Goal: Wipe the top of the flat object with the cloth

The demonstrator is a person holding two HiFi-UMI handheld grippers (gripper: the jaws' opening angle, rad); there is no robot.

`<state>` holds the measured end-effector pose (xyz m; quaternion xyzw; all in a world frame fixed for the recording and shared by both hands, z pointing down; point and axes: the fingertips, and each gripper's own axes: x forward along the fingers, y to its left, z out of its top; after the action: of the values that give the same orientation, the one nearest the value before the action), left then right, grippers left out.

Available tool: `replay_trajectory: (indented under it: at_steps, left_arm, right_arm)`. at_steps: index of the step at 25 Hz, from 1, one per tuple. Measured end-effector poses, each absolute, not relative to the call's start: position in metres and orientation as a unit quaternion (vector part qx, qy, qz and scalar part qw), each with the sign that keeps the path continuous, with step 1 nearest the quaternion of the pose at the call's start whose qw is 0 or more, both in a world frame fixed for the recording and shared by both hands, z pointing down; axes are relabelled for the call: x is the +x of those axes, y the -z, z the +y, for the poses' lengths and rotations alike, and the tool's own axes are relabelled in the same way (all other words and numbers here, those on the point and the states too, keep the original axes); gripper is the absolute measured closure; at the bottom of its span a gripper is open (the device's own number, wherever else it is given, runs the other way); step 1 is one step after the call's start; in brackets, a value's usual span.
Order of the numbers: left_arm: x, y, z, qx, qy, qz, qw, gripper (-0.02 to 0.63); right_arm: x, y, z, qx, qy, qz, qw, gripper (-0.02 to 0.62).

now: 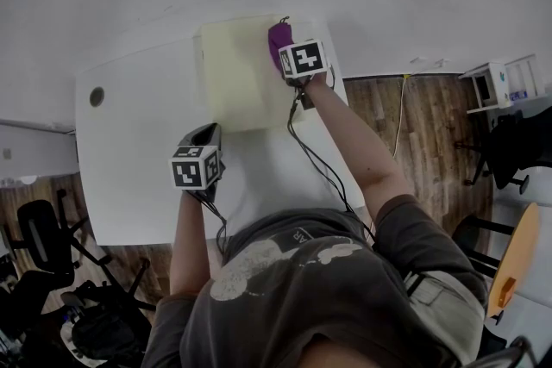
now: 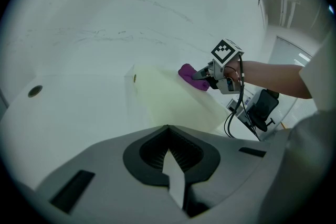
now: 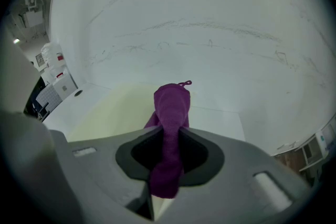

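Head view: a pale yellow board (image 1: 233, 73) lies flat at the far side of the white counter (image 1: 138, 185). The purple cloth (image 1: 279, 41) sits at its far right corner, in front of the right tongs (image 1: 285, 65). The left tongs (image 1: 205, 134) hang over the board's near left corner, and a cable hole (image 1: 97, 96) lies off to the left.

Left gripper view: the left tongs (image 2: 169, 152) are pressed together with nothing between them.

Right gripper view: the right tongs (image 3: 168, 149) clamp the purple cloth (image 3: 170, 113), whose front end rests on the board (image 3: 115, 107).

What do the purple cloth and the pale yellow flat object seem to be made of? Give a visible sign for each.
Purple cloth: soft napped fabric, perhaps microfibre; it bunches into folds.
Flat object: smooth matte sheet, even pale yellow, maybe plastic or foam; the look leaves it open.
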<state>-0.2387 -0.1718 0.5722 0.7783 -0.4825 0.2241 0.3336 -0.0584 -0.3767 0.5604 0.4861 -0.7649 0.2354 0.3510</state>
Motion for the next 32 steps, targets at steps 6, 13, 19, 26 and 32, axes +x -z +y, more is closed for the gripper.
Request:
replay_trajectory:
  at_steps: [6, 13, 19, 26, 32]
  left_arm:
    - [-0.239, -0.572, -0.171, 0.778, -0.226, -0.484, 0.33, 0.609]
    - [-0.238, -0.572, -0.171, 0.779, -0.226, -0.485, 0.327, 0.609]
    - [-0.237, -0.573, -0.171, 0.779, -0.227, -0.483, 0.329, 0.609]
    - [-0.238, -0.572, -0.171, 0.78, -0.225, -0.482, 0.33, 0.609]
    - [-0.238, -0.572, -0.171, 0.782, -0.224, -0.481, 0.329, 0.609]
  right_arm:
    - [-0.044, -0.56, -0.373, 0.5, -0.241, -0.759, 0.341, 0.522]
    - [-0.027, -0.561, -0.369, 0.508, -0.249, -0.751, 0.339, 0.522]
    - [-0.016, -0.564, -0.366, 0.514, -0.269, -0.742, 0.336, 0.522]
    - [-0.049, -0.536, -0.359, 0.486, -0.245, -0.772, 0.329, 0.522]
    - [-0.116, -0.518, -0.341, 0.429, -0.242, -0.815, 0.307, 0.522]
